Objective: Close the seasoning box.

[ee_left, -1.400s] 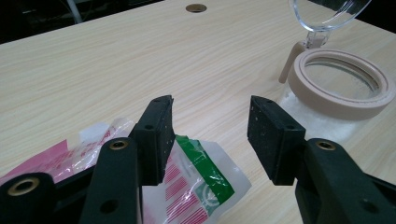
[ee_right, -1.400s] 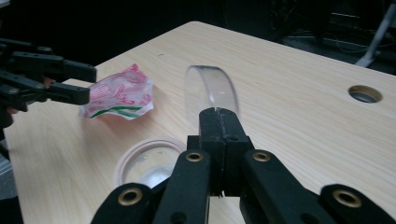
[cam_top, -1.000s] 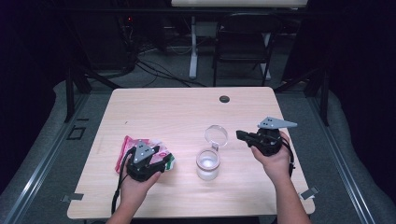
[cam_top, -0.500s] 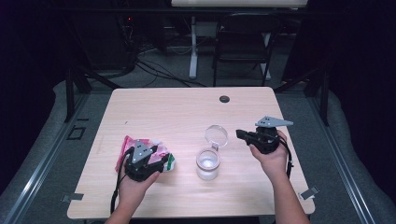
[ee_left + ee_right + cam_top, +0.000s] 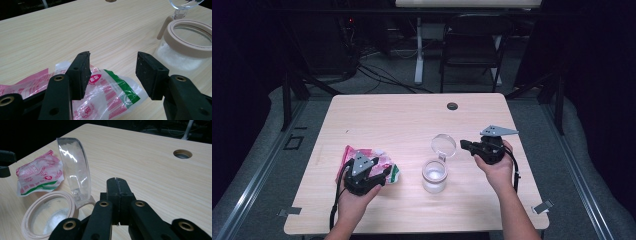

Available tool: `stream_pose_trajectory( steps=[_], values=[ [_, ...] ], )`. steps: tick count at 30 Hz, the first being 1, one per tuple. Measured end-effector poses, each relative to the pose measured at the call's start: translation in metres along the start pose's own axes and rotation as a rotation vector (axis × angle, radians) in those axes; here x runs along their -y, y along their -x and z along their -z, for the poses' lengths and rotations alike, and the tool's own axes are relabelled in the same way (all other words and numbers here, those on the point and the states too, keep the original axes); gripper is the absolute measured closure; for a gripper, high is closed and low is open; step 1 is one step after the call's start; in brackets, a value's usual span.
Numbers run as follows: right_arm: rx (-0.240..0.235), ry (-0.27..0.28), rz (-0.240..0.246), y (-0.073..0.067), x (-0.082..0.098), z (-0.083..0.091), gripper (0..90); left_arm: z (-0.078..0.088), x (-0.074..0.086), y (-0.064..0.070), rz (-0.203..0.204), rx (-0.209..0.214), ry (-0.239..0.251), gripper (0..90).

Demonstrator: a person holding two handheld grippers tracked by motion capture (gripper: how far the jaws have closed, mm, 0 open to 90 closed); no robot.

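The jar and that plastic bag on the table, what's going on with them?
A person works at the table with a gripper in each hand. The left gripper stands open over the pink and green bag. The jar sits with its clear lid flipped up, white grains inside. The right gripper is shut beside the lid, holding nothing.

My left tool and right tool: black bodies, flat black pads, brass-ringed screw holes, grey three-cornered top plates, trailing black cables.

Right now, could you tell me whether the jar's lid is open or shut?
Open: the clear lid stands tipped back on its hinge, leaving the jar mouth uncovered.
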State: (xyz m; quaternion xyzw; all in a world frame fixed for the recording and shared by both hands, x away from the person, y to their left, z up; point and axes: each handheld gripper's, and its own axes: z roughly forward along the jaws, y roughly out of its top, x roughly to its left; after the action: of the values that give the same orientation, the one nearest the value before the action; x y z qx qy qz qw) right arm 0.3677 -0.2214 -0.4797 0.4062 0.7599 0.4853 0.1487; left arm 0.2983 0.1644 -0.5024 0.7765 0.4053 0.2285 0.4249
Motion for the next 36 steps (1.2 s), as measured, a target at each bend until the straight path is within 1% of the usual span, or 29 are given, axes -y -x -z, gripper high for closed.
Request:
stream_pose_trajectory(
  steps=[3,7,11,15,18,20,22,24,29,31,33,36],
  values=[
    [-0.005,-0.007,-0.005,-0.001,0.002,-0.005,90.0,0.0,0.001,0.0,-0.002,0.001,-0.002,45.6],
    [-0.008,-0.018,0.009,-0.004,0.002,-0.009,90.0,0.0,0.003,0.001,0.002,0.007,-0.001,46.1],
    [-0.009,-0.022,0.015,-0.007,0.001,-0.011,90.0,-0.002,0.003,0.002,0.001,0.015,-0.003,46.2],
    [-0.012,-0.02,0.019,-0.009,0.001,-0.011,90.0,-0.004,0.003,0.004,0.01,0.029,0.005,46.8],
    [-0.015,-0.02,0.019,-0.01,0.001,-0.012,90.0,-0.006,0.002,0.006,-0.012,0.029,-0.006,49.9],
    [-0.015,-0.017,0.019,-0.01,0.001,-0.012,89.7,-0.007,0.001,0.008,-0.014,0.034,-0.01,50.6],
    [-0.015,-0.017,0.022,-0.011,0.001,-0.012,89.7,-0.009,0.001,0.01,-0.022,0.014,-0.023,52.2],
    [-0.018,-0.016,0.021,-0.011,0.001,-0.012,89.6,-0.011,0.002,0.012,-0.029,0.022,-0.026,52.6],
    [-0.018,-0.015,0.023,-0.012,0.001,-0.012,89.8,-0.012,-0.001,0.015,-0.019,0.034,-0.016,53.1],
    [-0.015,-0.015,0.025,-0.012,0.001,-0.012,89.8,-0.013,-0.003,0.016,-0.015,0.048,-0.02,54.6],
    [-0.012,-0.016,0.024,-0.013,0.001,-0.011,89.9,-0.015,-0.004,0.017,-0.016,0.053,-0.024,55.8],
    [-0.012,-0.015,0.024,-0.014,0.001,-0.011,89.9,-0.018,-0.007,0.02,-0.03,0.064,-0.027,59.4]
  ],
)
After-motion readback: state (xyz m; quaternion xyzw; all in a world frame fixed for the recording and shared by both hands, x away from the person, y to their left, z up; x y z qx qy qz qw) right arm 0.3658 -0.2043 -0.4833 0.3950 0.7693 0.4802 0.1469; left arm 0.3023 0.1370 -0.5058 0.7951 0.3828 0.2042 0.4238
